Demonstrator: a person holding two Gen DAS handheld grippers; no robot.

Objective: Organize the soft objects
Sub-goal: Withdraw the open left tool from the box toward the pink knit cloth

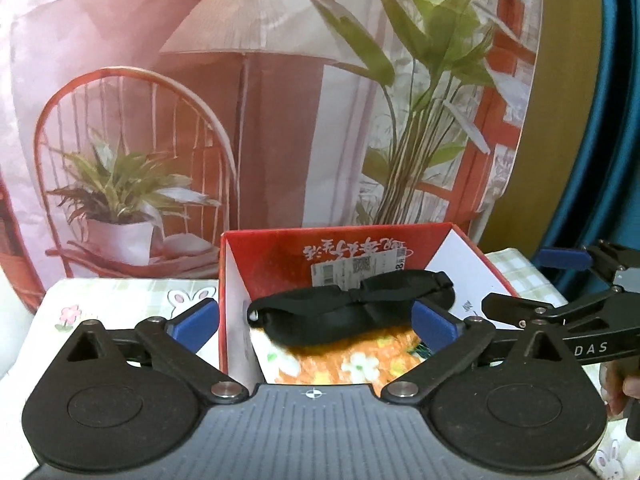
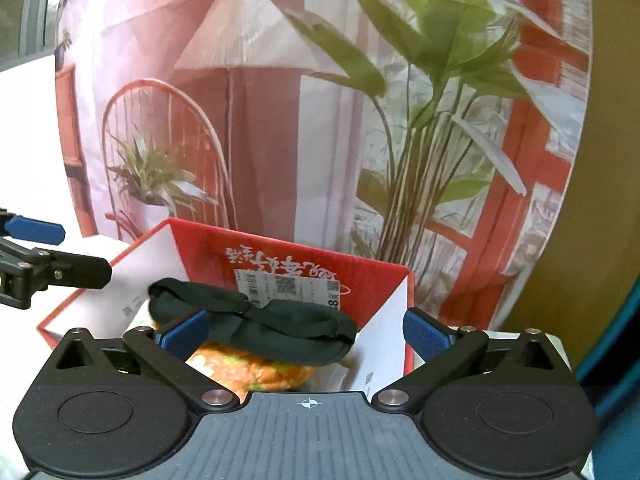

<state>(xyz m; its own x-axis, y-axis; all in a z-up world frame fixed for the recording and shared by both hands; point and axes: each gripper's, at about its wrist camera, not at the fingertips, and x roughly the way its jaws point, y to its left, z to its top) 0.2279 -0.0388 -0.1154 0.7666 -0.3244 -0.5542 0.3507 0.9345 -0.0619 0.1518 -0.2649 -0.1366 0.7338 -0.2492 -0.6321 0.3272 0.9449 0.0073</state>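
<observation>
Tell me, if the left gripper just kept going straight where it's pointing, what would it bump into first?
Probably the black eye mask lying in the red box, atop an orange floral cloth. The open left gripper points straight at it, though depth is hard to judge.

A large printed backdrop (image 1: 248, 100) fills most of both views, showing a pleated floor lamp, a red wire chair with a potted plant at lower left, and tall green leaves before a red window frame at right. Below it, the bench (image 1: 120, 300) wears a pale checked cloth with bunnies. A tan wall (image 1: 560, 80) and a teal surface (image 1: 616, 120) edge the upper right.
</observation>
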